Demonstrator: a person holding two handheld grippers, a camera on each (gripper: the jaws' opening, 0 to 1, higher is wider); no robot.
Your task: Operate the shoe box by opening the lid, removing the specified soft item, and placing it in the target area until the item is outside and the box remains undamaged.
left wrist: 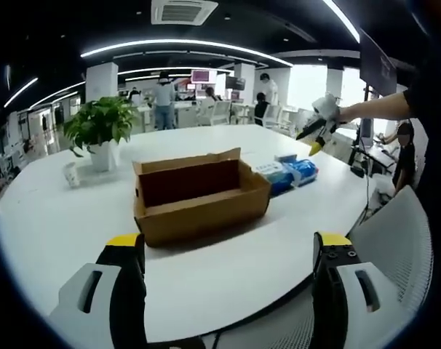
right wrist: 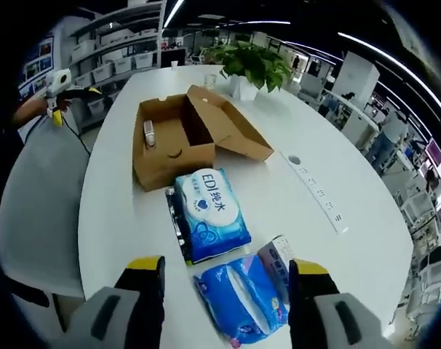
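Note:
An open brown cardboard shoe box (left wrist: 199, 193) sits mid-table, its lid (right wrist: 231, 134) folded out to one side. A small pale item (right wrist: 149, 133) lies inside against a wall. Beside the box lie two blue soft tissue packs, one marked EDI (right wrist: 209, 211) and one closer (right wrist: 242, 294); both also appear past the box (left wrist: 289, 174). My right gripper (right wrist: 228, 269) is open, and the closer pack is seen between its jaws from above. It hovers high over the packs (left wrist: 319, 127). My left gripper (left wrist: 228, 251) is open, well short of the box, also seen off the table's edge (right wrist: 60, 83).
The white table (left wrist: 53, 233) also carries a potted plant (left wrist: 100, 127), a paper cup (left wrist: 73, 174) and a cable strip (right wrist: 319, 193). A white mesh chair (left wrist: 395, 240) stands at the table's edge. People stand at desks in the background.

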